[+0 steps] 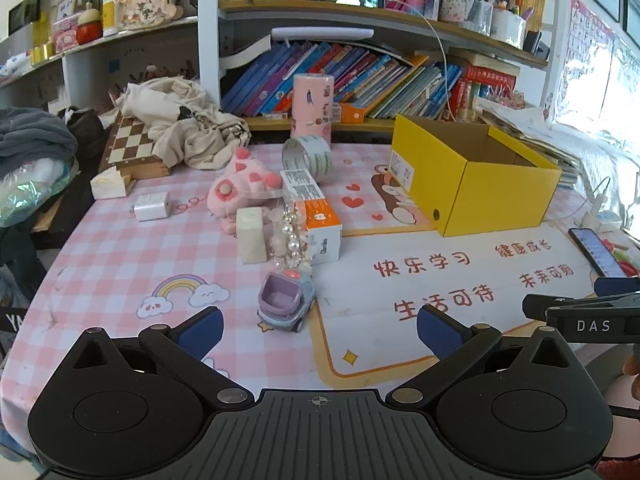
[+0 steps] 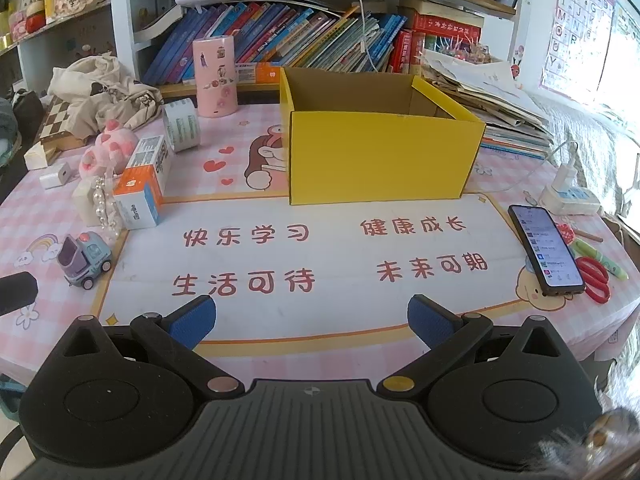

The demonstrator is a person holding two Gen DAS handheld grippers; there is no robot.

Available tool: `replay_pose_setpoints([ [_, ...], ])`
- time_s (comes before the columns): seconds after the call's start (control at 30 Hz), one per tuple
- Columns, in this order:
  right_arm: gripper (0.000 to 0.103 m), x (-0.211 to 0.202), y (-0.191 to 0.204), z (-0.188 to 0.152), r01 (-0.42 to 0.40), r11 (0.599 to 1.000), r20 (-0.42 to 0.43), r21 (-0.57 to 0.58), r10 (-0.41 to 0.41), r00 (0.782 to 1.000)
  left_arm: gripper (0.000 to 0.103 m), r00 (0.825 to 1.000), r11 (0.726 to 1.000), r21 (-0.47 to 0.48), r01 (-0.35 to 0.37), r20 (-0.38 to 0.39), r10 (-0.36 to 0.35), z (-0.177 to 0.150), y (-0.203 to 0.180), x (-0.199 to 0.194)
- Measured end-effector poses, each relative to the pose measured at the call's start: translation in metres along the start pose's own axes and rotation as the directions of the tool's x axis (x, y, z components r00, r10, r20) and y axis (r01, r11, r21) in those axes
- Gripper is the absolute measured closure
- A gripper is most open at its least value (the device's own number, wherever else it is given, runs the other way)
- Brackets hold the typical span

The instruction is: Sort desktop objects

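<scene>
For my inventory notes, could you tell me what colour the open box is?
Bright yellow outside, brown cardboard inside; clearest in the right wrist view.

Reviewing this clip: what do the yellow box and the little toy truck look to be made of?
Yellow box: likely cardboard, matte yellow outside; the brown inside and thin folded walls suggest it. Toy truck: probably moulded plastic, smooth with a slight sheen, rounded pastel purple and blue parts; wheels look dark, material unclear.
</scene>
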State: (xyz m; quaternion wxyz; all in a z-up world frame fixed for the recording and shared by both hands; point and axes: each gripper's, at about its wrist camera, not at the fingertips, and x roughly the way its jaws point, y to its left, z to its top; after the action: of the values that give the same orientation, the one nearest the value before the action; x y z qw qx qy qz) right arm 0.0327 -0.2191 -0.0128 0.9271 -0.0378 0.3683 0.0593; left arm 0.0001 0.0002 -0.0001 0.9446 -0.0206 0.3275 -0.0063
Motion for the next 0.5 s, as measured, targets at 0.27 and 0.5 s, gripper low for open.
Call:
replay_pose_setpoints([
  [0.27,0.000,0.0026,0.0002,0.0012,0.009,1.000,0.000,0.004,-0.009,1.000,0.000,1.000,1.000,-0.015,-0.002,-0.031,0.001,0.0001,0.0035,0.0022],
  [0.5,0.000,0.0051,0.0051,-0.0015,0.011,1.000,-0.004,-0.001,-0.011,1.000,0.000,0.999,1.000,-0.026,-0.005,-0.054,0.003,0.0001,0.0062,0.0038],
])
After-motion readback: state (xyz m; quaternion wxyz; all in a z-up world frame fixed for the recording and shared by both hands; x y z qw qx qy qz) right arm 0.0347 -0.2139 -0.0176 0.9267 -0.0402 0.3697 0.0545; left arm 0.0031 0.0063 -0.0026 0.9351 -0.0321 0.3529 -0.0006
